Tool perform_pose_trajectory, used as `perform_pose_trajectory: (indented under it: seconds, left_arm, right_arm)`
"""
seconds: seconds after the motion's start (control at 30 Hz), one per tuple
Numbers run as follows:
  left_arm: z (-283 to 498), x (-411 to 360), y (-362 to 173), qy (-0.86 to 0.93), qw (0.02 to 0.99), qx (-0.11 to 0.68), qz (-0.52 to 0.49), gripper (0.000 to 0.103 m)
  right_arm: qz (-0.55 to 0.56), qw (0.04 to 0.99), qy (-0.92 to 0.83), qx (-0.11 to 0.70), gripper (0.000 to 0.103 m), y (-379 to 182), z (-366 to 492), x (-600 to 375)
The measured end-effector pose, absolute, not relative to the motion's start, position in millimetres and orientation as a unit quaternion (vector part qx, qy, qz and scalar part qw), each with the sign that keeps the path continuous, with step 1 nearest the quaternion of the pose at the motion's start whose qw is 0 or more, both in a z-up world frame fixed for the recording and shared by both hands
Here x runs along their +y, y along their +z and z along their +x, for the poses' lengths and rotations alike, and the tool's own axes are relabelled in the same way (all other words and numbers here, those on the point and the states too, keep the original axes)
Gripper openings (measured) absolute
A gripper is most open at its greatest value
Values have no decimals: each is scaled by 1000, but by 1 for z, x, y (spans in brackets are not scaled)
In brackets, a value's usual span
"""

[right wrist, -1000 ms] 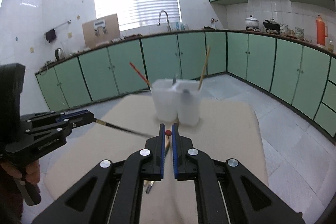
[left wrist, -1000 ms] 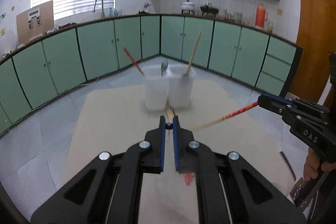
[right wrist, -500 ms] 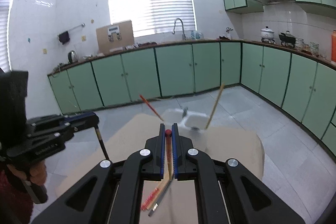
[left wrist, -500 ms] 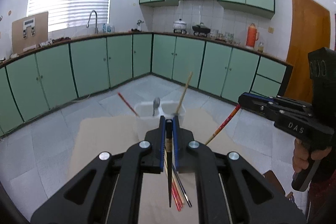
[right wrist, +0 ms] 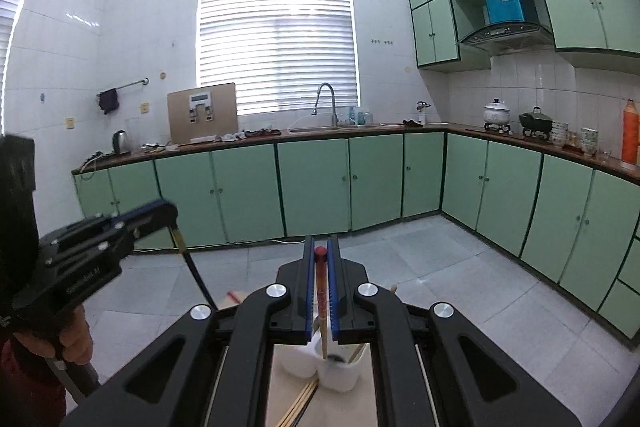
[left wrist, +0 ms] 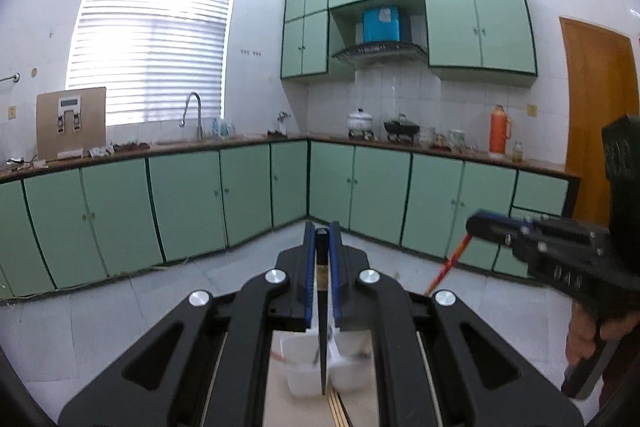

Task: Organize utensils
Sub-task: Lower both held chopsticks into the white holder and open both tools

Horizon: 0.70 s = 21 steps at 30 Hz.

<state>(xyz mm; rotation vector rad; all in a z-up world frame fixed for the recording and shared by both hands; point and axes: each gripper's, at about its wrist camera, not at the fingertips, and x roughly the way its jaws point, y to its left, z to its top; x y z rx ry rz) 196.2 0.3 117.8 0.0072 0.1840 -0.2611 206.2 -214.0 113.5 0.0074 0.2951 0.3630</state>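
Note:
My left gripper (left wrist: 322,233) is shut on a black chopstick (left wrist: 322,347) that hangs down over the white twin-cup holder (left wrist: 304,373). My right gripper (right wrist: 321,249) is shut on a red-tipped wooden chopstick (right wrist: 322,311) that points down into the right cup of the holder (right wrist: 338,375). From the right wrist view the left gripper (right wrist: 170,215) shows at the left with its black chopstick (right wrist: 196,275). From the left wrist view the right gripper (left wrist: 476,225) shows at the right with its red chopstick (left wrist: 448,267). Both grippers are high above the table.
Loose wooden chopsticks (right wrist: 302,401) lie on the beige table (right wrist: 348,407) just in front of the holder. Another chopstick (right wrist: 356,353) leans in the right cup. Green kitchen cabinets (right wrist: 320,183) run along the walls behind.
Both grippers have risen from the table and tilted up, each carrying a chopstick. The chopsticks have swung from lying sideways to hanging down over the holder.

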Motion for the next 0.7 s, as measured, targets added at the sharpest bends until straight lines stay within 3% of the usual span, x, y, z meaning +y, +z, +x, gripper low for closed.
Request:
perform_pose_trajectory:
  seconds: [0.23,0.7]
  left_arm:
    - [257,-19,108,-106,991,85,2,6]
    - [327,-8,7,-90,975,204,7,10]
  right_arm:
    - [-3,973,166,162,6,88,250,-208]
    - [-18,958,168,233,6,3,288,-196]
